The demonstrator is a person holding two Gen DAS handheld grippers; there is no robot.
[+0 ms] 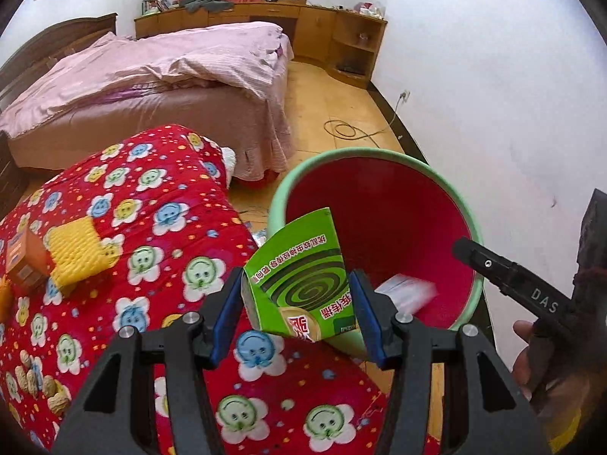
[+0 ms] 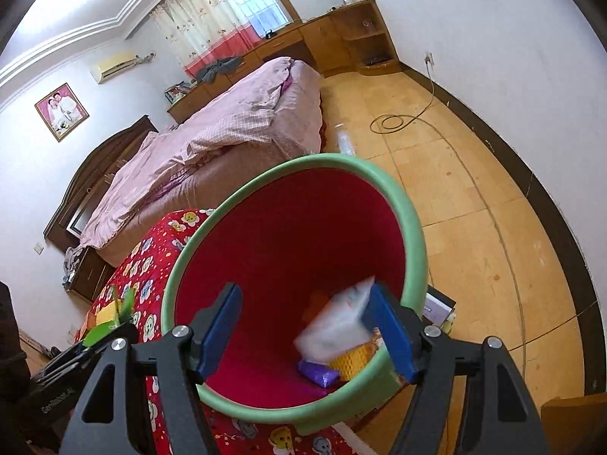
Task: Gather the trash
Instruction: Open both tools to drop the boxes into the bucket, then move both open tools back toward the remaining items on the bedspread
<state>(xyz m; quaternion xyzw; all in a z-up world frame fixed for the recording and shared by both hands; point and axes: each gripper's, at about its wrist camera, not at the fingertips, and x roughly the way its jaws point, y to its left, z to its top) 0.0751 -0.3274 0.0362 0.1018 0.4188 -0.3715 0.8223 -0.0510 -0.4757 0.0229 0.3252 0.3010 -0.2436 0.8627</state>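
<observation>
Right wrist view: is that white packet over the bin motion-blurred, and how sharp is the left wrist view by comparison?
Right wrist view: the white packet is smeared by motion blur inside the bin, while the gripper fingers stay sharp. Left wrist view: the green box between the pads is crisp; the packet in the bin is soft. Both views show fisheye bending and dark corners.

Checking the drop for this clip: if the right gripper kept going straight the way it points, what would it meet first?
Probably the blurred white packet between its open jaws, then the red inside of the green-rimmed bin. The right gripper aims into the bin's mouth; depth is unclear.
</observation>
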